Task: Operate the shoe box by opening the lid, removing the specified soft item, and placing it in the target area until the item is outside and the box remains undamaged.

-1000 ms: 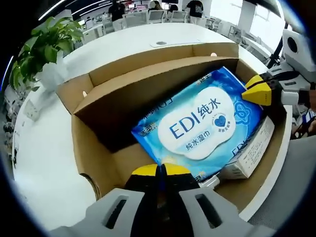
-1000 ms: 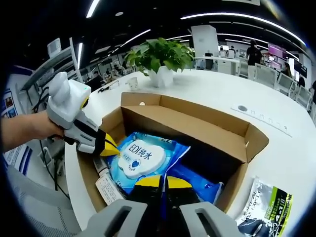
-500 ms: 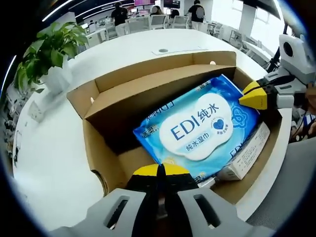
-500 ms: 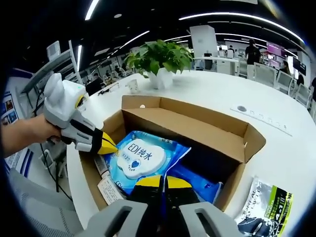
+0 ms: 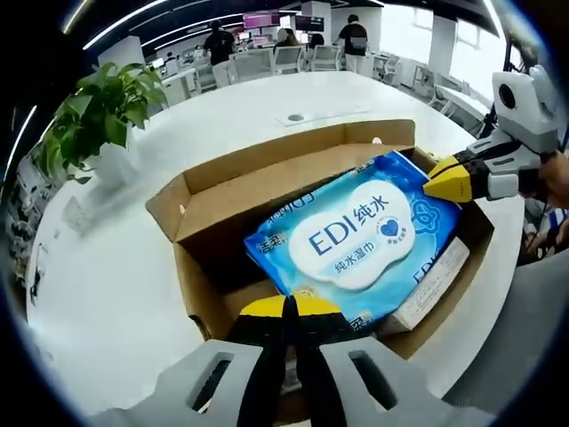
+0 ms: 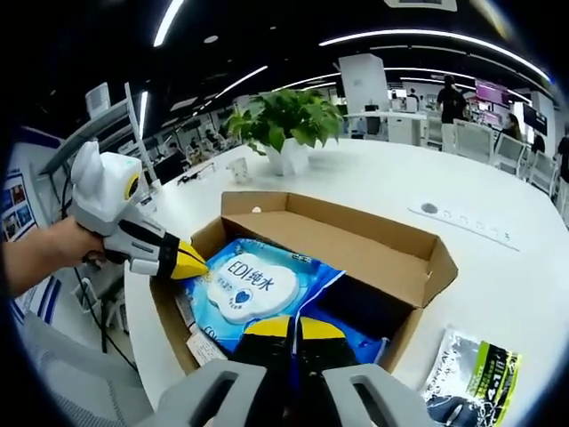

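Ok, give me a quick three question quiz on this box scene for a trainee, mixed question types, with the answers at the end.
1. True or false: the cardboard box has its lid open.
2. What soft item is the top one in the box?
A. a folded towel
B. a blue wet wipes pack
C. a pair of socks
3. Fill in: on the white table, beyond the box, stands a potted ____.

Key
1. True. The flap is folded back and the contents show.
2. B. Both the left claw and the right claw have their yellow tips closed at opposite ends of the pack.
3. plant.
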{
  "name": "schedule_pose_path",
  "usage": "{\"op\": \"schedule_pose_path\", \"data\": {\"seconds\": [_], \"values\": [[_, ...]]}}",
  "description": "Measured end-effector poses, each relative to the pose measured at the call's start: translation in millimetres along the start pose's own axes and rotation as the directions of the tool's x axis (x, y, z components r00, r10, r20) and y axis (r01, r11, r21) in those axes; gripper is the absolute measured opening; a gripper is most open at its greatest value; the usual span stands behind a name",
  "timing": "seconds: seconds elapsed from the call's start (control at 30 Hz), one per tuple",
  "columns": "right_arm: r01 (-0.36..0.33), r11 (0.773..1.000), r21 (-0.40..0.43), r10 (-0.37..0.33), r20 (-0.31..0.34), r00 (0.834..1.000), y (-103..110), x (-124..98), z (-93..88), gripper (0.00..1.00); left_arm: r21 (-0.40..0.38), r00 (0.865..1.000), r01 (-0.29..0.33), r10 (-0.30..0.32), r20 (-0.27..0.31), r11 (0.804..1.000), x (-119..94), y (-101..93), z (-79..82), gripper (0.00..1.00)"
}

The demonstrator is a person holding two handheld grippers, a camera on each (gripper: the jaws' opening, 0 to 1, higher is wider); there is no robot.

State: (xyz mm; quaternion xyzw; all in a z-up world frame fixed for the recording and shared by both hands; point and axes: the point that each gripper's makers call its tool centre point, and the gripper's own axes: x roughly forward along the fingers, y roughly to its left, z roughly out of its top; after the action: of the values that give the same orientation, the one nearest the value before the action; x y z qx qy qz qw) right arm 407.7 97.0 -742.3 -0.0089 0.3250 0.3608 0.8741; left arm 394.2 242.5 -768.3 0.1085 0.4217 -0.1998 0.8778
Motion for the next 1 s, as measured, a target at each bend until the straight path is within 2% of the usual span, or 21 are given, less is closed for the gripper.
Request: {"op": "schedule_pose_path", "data": {"seconds": [0.33,0.57,1.0], "values": [[0.0,1.0,0.024,0.0,0.022,1.0,-2.7,-18.2,5.1,0.0,-0.002,0.998,0.0,0.0,0.06,1.0,-19.6,-10.3,18.3,0.0],[0.002,0.999,0.043,-0.004,0.044,0.999,-8.4,-36.0,10.3,0.0,0.012,0.995,0.01,-0.011,0.095,1.0,-34.4,-25.2,34.4,0.0],[0.009,0.996,0.092,-0.015,0.061,0.998,-21.4,-63.8,10.9,0.0,0.024,0.991,0.042,-0.045,0.123,0.999,-46.0,-52.6,54.0,0.0]]}}
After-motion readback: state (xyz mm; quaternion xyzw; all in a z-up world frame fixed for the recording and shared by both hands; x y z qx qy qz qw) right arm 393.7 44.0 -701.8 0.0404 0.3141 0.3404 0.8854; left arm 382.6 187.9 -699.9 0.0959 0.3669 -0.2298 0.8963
